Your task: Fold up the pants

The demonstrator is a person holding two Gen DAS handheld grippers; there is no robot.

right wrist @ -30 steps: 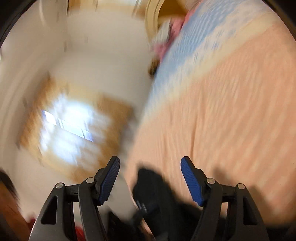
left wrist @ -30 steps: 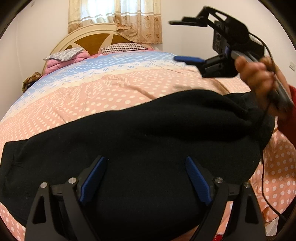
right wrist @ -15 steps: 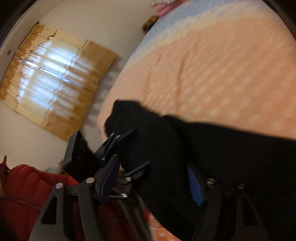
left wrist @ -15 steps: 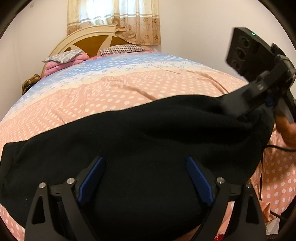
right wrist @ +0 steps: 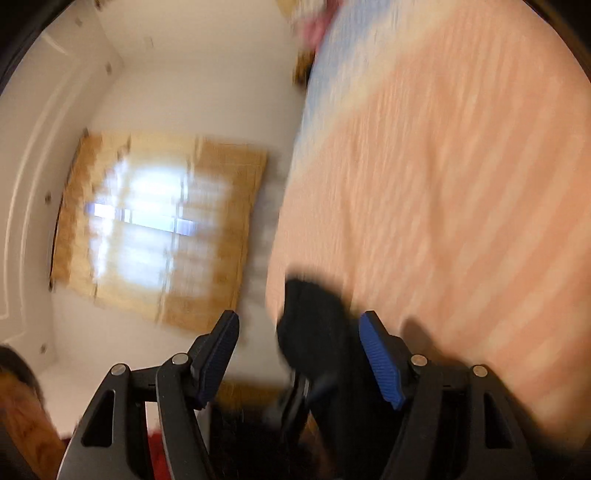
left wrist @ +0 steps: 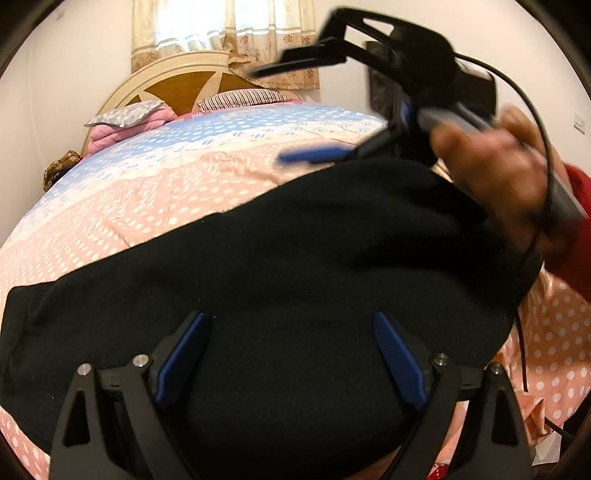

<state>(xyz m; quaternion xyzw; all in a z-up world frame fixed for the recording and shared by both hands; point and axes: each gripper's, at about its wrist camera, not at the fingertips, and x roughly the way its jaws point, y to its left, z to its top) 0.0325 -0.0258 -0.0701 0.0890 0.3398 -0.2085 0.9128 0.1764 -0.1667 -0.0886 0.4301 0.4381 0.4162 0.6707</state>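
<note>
A: Left wrist view first. What is recorded?

B: The left gripper (left wrist: 290,354) is seen low in the frame, its blue pads (left wrist: 181,356) spread wide apart, nothing clamped between them. The black pants (left wrist: 280,266) are laid across the bed (left wrist: 140,206), directly under and ahead of the pads, stretching from the far left edge to the right. One end, with a stitched hem, is noted off to the left of the left pad.

A: And beyond the pants?

B: A pink dotted bedspread with a blue band is seen further ahead. A headboard (left wrist: 177,83), pillows (left wrist: 127,116) and a curtain (left wrist: 221,31) are logged at the far end. Up and to the right of the pads, the right gripper (left wrist: 299,114) is held in the air by a hand (left wrist: 495,173), blurred, above the right end of the pants. Its fingers are parted, one high, one low with a blue pad. A cable (left wrist: 537,122) is looped from it down past the pants.

A: Right wrist view?

B: Heavily blurred. The right gripper (right wrist: 299,356) is recorded with pads well apart and nothing pinched. A dark bunch of the pants (right wrist: 314,332) is seen between and just ahead of the pads, nearer the right one; whether it is touched cannot be told. The bedspread fills the area ahead and to the right. A curtained window (right wrist: 159,229) is noted to the left of the pads.
</note>
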